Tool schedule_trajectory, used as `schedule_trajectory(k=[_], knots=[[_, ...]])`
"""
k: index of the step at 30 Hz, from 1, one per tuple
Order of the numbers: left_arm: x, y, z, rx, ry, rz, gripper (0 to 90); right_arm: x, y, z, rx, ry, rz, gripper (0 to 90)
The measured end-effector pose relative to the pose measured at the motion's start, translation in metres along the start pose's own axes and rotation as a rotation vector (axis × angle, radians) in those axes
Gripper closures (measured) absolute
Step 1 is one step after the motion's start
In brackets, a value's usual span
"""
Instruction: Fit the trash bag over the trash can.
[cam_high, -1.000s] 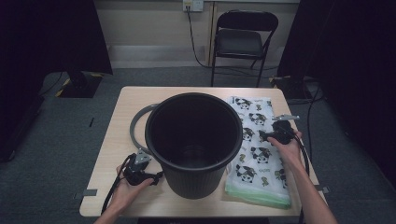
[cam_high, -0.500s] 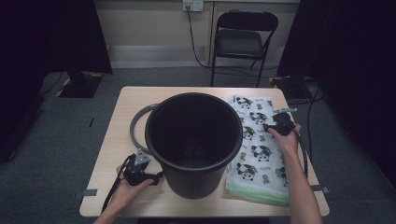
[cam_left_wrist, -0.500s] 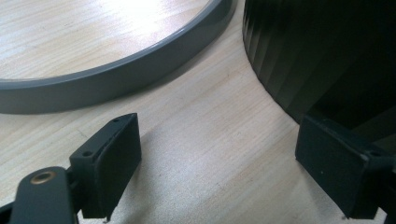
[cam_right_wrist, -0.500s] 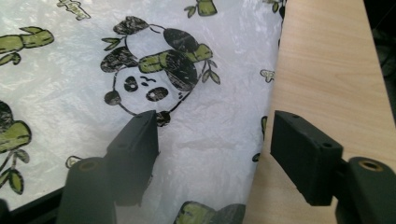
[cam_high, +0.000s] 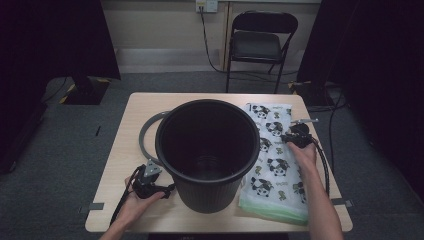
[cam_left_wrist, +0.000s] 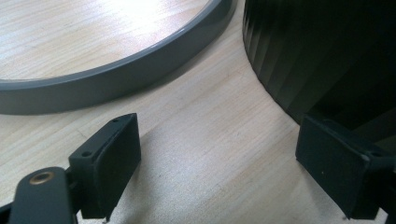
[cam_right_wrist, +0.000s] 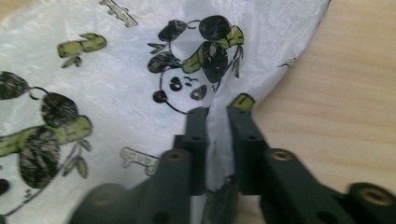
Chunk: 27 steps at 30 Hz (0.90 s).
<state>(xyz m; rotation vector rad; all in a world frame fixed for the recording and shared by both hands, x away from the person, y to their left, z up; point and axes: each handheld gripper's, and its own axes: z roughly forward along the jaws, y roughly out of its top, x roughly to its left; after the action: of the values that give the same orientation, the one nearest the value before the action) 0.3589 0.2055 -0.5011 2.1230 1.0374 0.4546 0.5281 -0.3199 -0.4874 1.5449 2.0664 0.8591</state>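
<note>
1. Right now we hold the right tongs (cam_high: 296, 136) over the right half of the bench (cam_high: 131, 120), on the panda-print plastic bag (cam_high: 272, 165) that lies flat there, just right of the black bucket (cam_high: 207, 150).
2. Seen from the right gripper view, the right tongs (cam_right_wrist: 218, 116) have just been closing, and a fold of the panda-print plastic bag (cam_right_wrist: 93, 70) stands pinched between the two jaws, close to the bag's edge where the bare wood begins.
3. That bag reaches from the far right part of the bench down to its near edge, with a greenish fringe at the near end.
4. Meanwhile our left tongs (cam_high: 149, 176) rest at the near left of the bench, beside the base of the bucket.
5. Through the left gripper view, the left tongs (cam_left_wrist: 224, 154) stand spread wide with only bare wood between the jaws; the black bucket (cam_left_wrist: 317, 51) rises just past the right-hand jaw.
6. Farther off lies the grey ring (cam_left_wrist: 116, 79), flat on the wood; from the high view the grey ring (cam_high: 146, 131) curves out from behind the bucket's left side.
</note>
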Motion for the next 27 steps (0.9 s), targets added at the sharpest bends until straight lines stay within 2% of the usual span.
schedule_trajectory(k=[1,3,7,9,11,13,16,18,20,23,27], knots=[[0.001,0.0,0.0,-0.003,-0.005,0.005,13.3,0.0,-0.001,-0.001,-0.006,0.011,0.021,86.4],[0.001,0.0,0.0,-0.003,-0.005,0.005,13.3,0.001,-0.005,-0.001,-0.021,0.049,0.068,90.0],[0.0,0.001,0.0,0.01,0.0,0.0,13.7,0.009,-0.004,-0.001,-0.025,0.084,0.07,90.0],[-0.001,0.004,-0.001,0.028,0.001,-0.003,14.7,0.012,-0.002,-0.005,-0.051,0.115,0.086,90.0],[-0.001,0.005,-0.001,0.041,-0.001,0.0,15.2,0.018,0.002,-0.009,-0.051,0.125,0.063,90.0],[-0.001,0.005,-0.001,0.046,-0.002,-0.001,15.8,0.022,0.005,-0.015,-0.075,0.142,0.059,90.0],[-0.001,0.005,-0.004,0.041,-0.008,-0.018,21.5,0.028,0.009,-0.025,-0.105,0.163,0.065,90.0],[0.001,0.006,-0.007,0.047,-0.018,-0.038,21.2,0.032,0.01,-0.03,-0.12,0.183,0.078,90.0],[0.003,0.007,-0.011,0.03,-0.016,-0.047,20.0,0.036,0.011,-0.034,-0.127,0.185,0.066,90.0],[0.005,0.011,-0.02,-0.008,-0.032,-0.088,20.2,0.04,0.014,-0.04,-0.148,0.201,0.072,90.0],[0.005,0.02,-0.033,-0.077,-0.024,-0.09,21.4,0.045,0.02,-0.052,-0.186,0.224,0.073,90.0]])
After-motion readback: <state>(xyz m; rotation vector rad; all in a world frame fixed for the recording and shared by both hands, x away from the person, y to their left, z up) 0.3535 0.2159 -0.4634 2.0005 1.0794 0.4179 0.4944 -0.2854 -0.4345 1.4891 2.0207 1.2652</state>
